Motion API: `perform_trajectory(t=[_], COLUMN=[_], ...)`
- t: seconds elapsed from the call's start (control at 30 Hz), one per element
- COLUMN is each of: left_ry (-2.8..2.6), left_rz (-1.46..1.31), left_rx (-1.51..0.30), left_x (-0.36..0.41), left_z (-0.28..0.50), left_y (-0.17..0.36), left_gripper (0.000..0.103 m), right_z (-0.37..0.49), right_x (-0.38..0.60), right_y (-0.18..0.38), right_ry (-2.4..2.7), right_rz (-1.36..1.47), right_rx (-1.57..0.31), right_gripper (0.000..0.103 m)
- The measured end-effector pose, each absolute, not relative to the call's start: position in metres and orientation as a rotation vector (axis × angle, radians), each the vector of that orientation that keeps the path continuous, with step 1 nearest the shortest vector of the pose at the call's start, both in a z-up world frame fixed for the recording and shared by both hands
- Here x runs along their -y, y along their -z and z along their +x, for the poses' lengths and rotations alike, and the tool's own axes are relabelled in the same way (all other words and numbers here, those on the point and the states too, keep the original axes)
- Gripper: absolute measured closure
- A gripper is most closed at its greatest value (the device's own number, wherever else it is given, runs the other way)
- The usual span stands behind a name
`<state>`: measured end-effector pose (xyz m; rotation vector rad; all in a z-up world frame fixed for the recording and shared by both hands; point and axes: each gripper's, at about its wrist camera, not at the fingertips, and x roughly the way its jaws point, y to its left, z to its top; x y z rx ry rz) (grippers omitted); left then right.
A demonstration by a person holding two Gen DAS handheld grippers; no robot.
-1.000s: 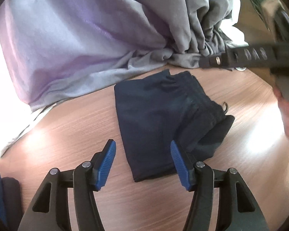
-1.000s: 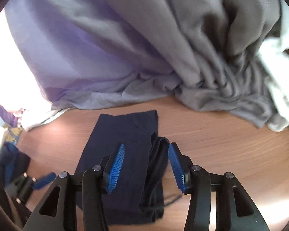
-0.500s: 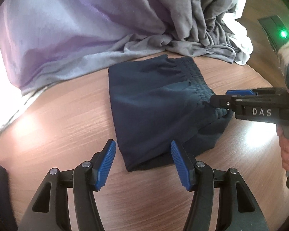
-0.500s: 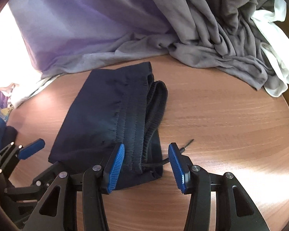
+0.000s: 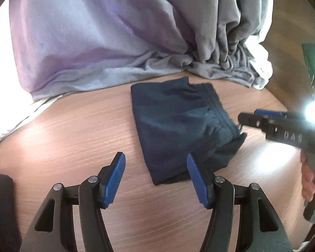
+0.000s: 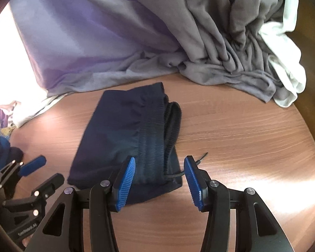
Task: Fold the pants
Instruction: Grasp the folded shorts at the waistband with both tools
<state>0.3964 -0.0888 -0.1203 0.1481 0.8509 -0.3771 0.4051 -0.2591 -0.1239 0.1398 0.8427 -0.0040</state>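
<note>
Left wrist view shows the wooden table point(image 5: 73, 130) carrying most of the scene, with a big heap of grey and lilac laundry point(image 5: 115, 37) banked across it from about 10 to 2 o'clock. Just below that heap, a little right of centre, lie the dark navy pants point(image 5: 178, 126), already folded into a compact rectangle with the ribbed waistband along the 3 o'clock side. In the right wrist view the same pants point(image 6: 126, 134) sit at centre, the waistband doubled over on their right edge and a thin drawstring point(image 6: 199, 159) poking out toward 4 o'clock.

By the look of it the folding is all but done: the bundle is several layers thick, its edges fairly square, and nothing trails loose except the cord. What may remain is a little tidying of the bulging waistband corner, tucking the drawstring, or setting the bundle aside; this is a guess from how things lie.

The left gripper point(image 5: 156, 180) hangs above bare table at 6 o'clock, jaws apart and gripping nothing, with the near corner of the pants showing between them further off. Its jaws have just been opening a touch more. The right gripper point(image 6: 159, 180) is likewise spread with nothing clamped; the waistband end lies under the gap, and no pad visibly presses the cloth
</note>
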Motion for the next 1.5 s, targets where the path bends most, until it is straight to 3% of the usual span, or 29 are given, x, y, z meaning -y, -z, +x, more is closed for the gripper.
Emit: perform_trajectory(t=[0.07,0.33,0.43,1.1,1.5], left_ry=[0.393,0.458,0.481,0.644,0.725], left_rz=[0.13,0.173,0.204,0.405,0.328], left_rx=[-0.847,-0.811,-0.798,-0.82,-0.896], left_x=[0.085,0.071,0.07,0.106,0.101], left_z=[0.4,0.44,0.461,0.514,0.566], left_y=[0.115,0.097,0.091,0.066,0.104], left_gripper=[0.042,0.042,0.042,0.041,0.041], right_z=[0.399,0.382,0.378,0.368,0.365], right_x=[0.258,0.265,0.265,0.227,0.218], right_y=[0.119,0.122,0.127,0.121,0.135], right_ry=[0.008,0.108,0.185,0.493,0.644], right_rz=[0.14,0.349,0.447,0.52,0.662], right_rx=[-0.837,-0.813,-0.786,-0.755,-0.654], right_gripper=[0.044,0.044,0.039,0.038,0.038])
